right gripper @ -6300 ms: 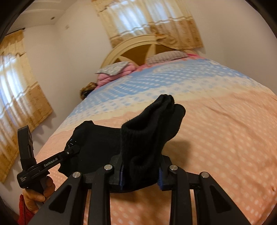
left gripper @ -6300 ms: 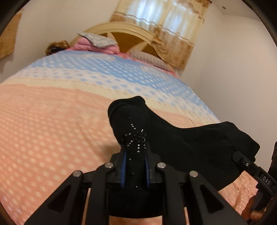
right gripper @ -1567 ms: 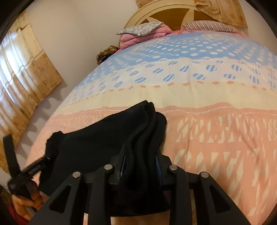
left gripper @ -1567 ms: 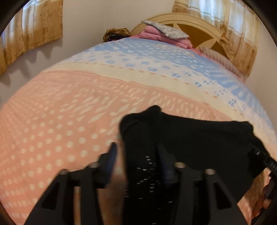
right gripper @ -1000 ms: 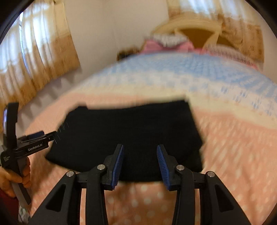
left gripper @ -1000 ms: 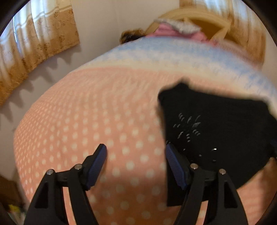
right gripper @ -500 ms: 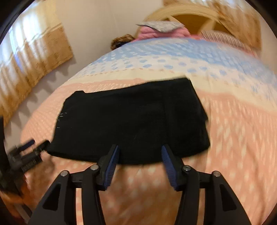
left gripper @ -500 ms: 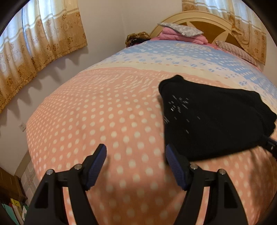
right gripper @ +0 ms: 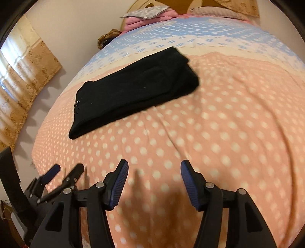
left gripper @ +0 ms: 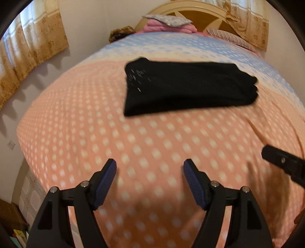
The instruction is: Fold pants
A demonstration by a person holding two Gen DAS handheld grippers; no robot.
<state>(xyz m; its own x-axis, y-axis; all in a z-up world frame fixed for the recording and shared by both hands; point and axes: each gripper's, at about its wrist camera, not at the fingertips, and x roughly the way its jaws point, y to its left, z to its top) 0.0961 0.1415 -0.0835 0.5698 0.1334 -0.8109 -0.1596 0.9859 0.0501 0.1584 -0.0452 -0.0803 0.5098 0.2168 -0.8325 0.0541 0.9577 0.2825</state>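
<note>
dotted bed [left gripper: 152, 148], folded black pants [left gripper: 186, 85]

Both wrist cams sit above the near end of the bed [left gripper: 152, 152], tilted down toward the headboard [left gripper: 200, 13]; both catch the black pants [left gripper: 186, 87] mid-frame.

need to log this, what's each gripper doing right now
left gripper: open, holding nothing.
right gripper: open, jaws just widened, nothing between them.

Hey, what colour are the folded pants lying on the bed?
Black, with a few small sparkly white specks near one end; the pants show best in the right wrist view.
</note>
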